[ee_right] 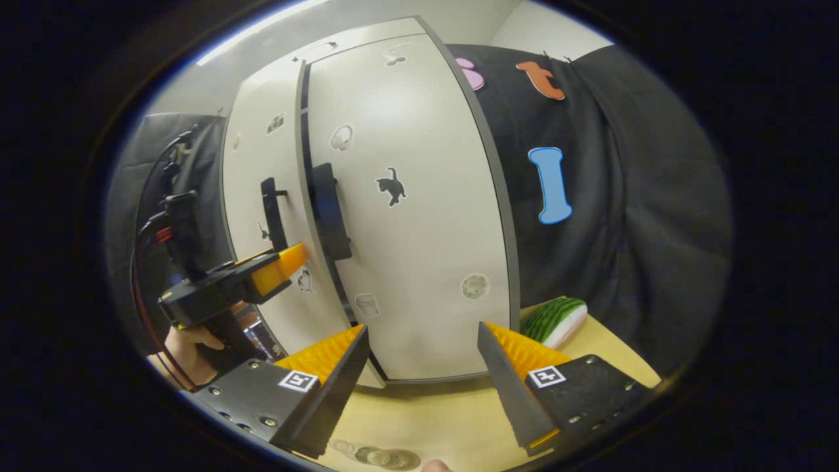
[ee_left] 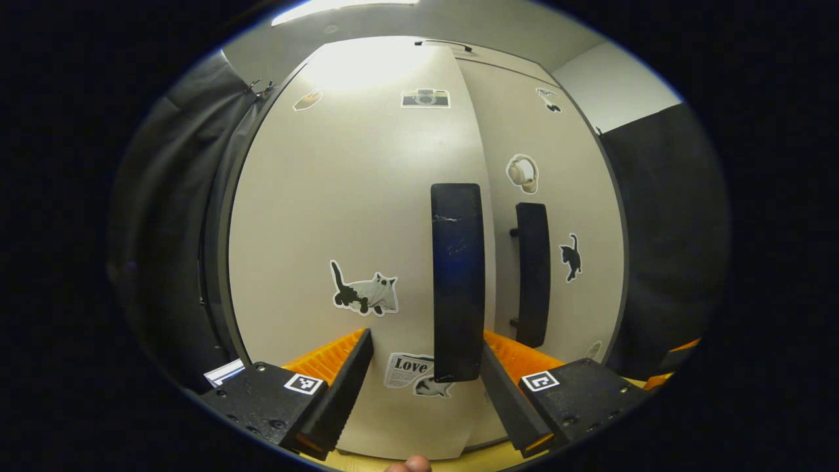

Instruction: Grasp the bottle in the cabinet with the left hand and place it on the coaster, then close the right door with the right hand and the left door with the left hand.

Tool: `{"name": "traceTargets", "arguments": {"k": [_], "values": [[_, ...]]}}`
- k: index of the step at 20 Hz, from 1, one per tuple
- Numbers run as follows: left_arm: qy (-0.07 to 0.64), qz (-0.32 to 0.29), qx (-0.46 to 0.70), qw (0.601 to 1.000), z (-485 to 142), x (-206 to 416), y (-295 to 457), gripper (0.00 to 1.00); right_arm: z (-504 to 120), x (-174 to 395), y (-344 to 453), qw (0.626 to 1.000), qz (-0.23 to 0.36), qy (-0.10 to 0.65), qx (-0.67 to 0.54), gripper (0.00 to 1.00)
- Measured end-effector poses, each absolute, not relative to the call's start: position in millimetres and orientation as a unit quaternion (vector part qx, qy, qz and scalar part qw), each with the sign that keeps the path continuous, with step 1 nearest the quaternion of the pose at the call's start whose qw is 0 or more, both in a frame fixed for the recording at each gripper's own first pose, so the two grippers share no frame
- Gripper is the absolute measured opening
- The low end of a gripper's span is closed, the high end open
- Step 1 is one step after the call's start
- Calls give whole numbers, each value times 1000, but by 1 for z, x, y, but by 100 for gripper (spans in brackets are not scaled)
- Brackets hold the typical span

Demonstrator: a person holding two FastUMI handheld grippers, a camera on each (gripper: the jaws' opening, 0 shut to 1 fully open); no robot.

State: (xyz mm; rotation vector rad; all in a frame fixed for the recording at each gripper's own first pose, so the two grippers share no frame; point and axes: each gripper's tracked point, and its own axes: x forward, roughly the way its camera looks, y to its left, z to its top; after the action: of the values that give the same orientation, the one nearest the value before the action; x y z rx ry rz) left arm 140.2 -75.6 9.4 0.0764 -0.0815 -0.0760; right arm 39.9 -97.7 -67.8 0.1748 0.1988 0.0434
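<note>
The bottle was nowhere I could make out; something glassy lay cut off at the bottom edge of the right gripper view, too blurred to name. The left gripper (ee_left: 427,367) sat close against the left door (ee_left: 354,229), fingers spread apart, its dark handle (ee_left: 457,282) between them. The right gripper (ee_right: 423,360) hovered near the right door (ee_right: 406,210), fingers spread, holding nothing. A hand (ee_right: 187,344) gripped the left tool from below.

Pale ceiling with a bright light strip (ee_left: 344,8) at top. Dark cloth wall (ee_right: 629,216) draped at right, grey curtain (ee_left: 164,216) at left. Light wooden tabletop (ee_right: 426,419) along bottom.
</note>
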Motion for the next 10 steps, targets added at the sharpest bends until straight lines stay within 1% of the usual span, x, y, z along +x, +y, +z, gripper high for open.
{"name": "traceTargets", "arguments": {"k": [7,10], "values": [[-47,7,62,997,8,149,-75,95,-69,29,-106,990,16,103,94,100],[-47,9,62,997,7,151,-77,95,-69,24,-111,991,13,102,91,100]]}}
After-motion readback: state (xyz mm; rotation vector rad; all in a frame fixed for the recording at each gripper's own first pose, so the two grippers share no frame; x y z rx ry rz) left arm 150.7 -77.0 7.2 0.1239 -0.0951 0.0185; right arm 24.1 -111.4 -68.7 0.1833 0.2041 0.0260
